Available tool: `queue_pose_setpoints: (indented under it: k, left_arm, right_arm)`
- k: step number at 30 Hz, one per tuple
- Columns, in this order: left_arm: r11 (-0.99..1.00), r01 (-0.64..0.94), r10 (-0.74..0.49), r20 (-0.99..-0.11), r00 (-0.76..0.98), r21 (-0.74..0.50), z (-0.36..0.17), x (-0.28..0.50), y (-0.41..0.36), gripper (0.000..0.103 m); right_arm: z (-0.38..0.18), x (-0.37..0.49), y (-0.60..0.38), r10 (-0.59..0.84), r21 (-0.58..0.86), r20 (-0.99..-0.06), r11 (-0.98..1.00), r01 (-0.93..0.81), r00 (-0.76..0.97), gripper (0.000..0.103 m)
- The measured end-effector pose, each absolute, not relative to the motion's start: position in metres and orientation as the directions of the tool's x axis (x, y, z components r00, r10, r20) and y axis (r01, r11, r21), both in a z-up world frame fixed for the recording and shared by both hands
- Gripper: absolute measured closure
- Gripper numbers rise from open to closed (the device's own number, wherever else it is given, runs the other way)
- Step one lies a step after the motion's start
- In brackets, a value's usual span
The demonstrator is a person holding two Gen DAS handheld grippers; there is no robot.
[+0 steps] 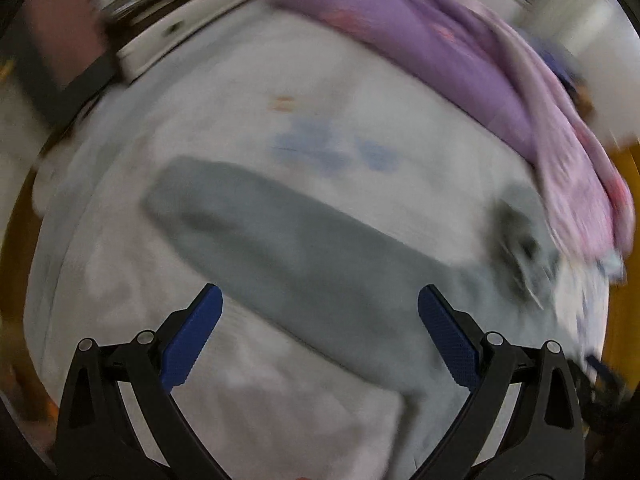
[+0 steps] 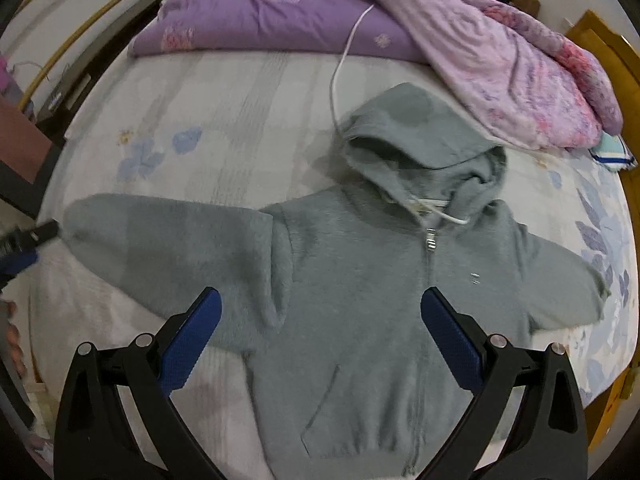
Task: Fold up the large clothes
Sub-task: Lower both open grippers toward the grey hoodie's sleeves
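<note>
A grey zip-up hoodie (image 2: 360,292) lies face up in the middle of a bed (image 2: 224,92), sleeves spread towards the side edges and hood pointing at the purple quilt (image 2: 280,12) bunched along the far edge, a flat layout that suits folding. The right gripper (image 2: 320,312) hovers above the chest, fingers wide apart, holding nothing. The left gripper (image 1: 320,308), in a blurred view, hangs over one outstretched sleeve (image 1: 280,240), fingers also spread and empty, probably ready to grasp it.
</note>
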State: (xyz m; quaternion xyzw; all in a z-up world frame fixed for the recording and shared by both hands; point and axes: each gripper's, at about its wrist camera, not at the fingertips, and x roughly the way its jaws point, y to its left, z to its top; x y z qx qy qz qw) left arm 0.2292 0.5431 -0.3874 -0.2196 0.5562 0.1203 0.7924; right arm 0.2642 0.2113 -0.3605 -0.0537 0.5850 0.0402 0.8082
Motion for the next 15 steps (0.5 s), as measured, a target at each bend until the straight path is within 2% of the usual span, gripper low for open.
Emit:
queue_pose_setpoints:
  k: [6,12,15]
  left_arm:
    - [0.744,-0.637,0.026,-0.943,0.332,-0.203,-0.452,0.231,0.641,0.005]
    - [0.722,-0.681,0.113,-0.950,0.292,-0.123,-0.496,0.247,0.677,0.006]
    - [0.707,-0.692,0.086,-0.954,0.287,-0.145,-0.507,0.250,0.686,0.025]
  right_arm:
    - [-0.419,0.279,0.233,-0.017,-0.050,-0.965,0.991,-0.120,0.261,0.008]
    - [-0.452,0.280,0.243,-0.030,-0.054,-0.978,0.992,-0.114,0.207,0.008]
    - [-0.460,0.278,0.246,-0.025,-0.051,-0.981,0.990,-0.128,0.194,0.008]
